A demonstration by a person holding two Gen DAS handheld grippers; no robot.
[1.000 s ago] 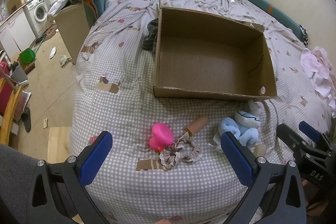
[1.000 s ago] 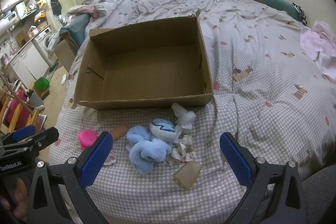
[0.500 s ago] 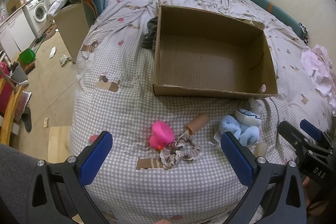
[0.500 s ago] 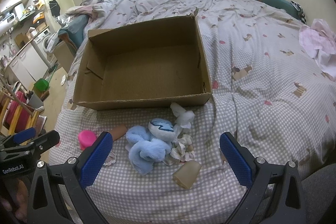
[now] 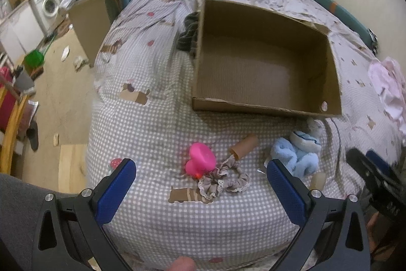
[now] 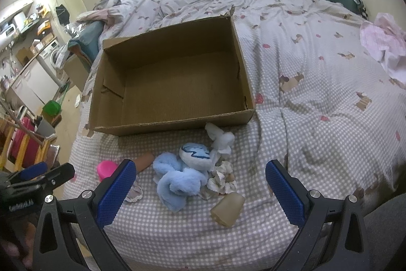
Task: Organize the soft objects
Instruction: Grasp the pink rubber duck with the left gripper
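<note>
An empty cardboard box (image 5: 264,108) (image 6: 175,122) sits open on the checked bed cover. In front of it lie a blue plush toy (image 5: 298,153) (image 6: 182,174), a pink rubber duck (image 5: 200,160) (image 6: 106,169), a brown tube (image 5: 243,146) (image 6: 144,161), a grey frilly scrunchie (image 5: 223,180), a white scrunchie (image 6: 222,177), a white plush piece (image 6: 219,139) and a translucent cup (image 6: 227,206). My left gripper (image 5: 200,188) is open above the duck and grey scrunchie. My right gripper (image 6: 200,188) is open above the blue plush.
Pink clothing (image 6: 383,42) lies at the right of the bed. Dark socks (image 5: 187,32) lie left of the box. Bedding and pillows pile at the far end. The bed's left edge drops to a floor with a washing machine (image 5: 48,4) and clutter.
Both grippers have crept slightly forward and lower toward the objects. Nothing on the bed has moved, and both stay open.
</note>
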